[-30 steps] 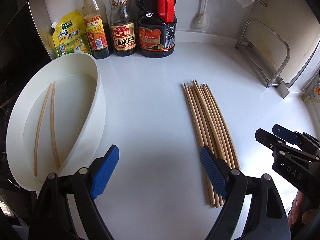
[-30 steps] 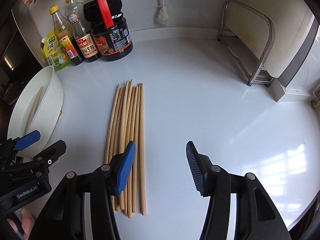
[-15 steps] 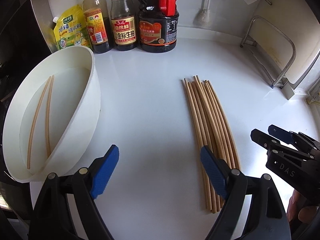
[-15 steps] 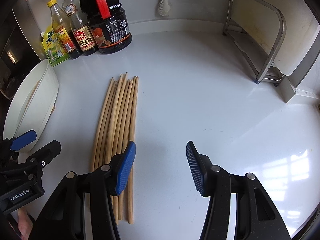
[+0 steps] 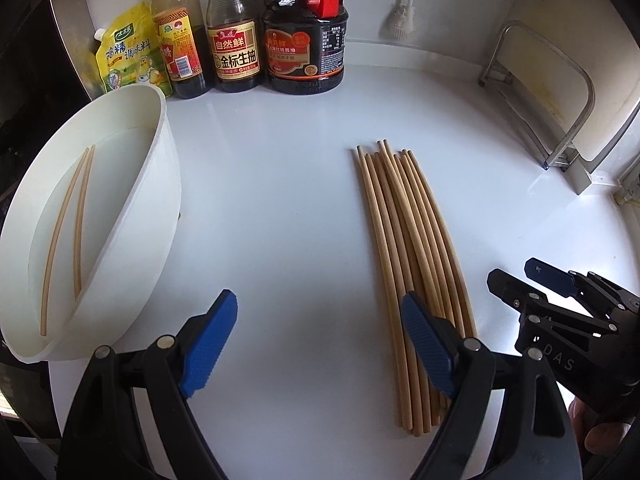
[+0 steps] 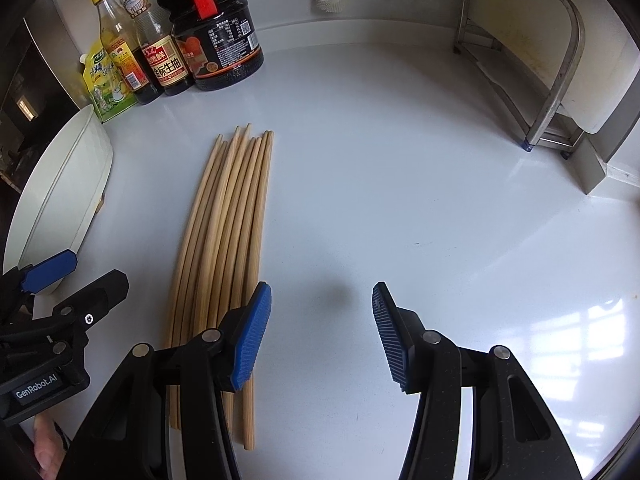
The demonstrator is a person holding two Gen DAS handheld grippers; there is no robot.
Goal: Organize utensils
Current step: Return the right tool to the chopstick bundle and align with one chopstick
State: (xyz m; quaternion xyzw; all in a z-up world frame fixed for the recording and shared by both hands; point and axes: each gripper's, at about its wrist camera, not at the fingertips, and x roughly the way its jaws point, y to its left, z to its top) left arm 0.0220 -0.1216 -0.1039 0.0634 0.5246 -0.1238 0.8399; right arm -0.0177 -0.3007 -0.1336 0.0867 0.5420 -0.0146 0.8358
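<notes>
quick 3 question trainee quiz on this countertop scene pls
1. True or false: the white tray already holds two chopsticks.
2. Where does the chopstick bundle lie: A) in the tray, B) on the counter, C) in the metal rack?
3. Is anything held by the left gripper or the right gripper?

Key: 1 true. 2 B. 3 No, both are open and empty.

Bundle of long pale wooden chopsticks (image 5: 404,248) (image 6: 224,232) flat on white counter, centre-right of left view; two more chopsticks (image 5: 68,228) inside white oval tub (image 5: 160,168), left edge
</notes>
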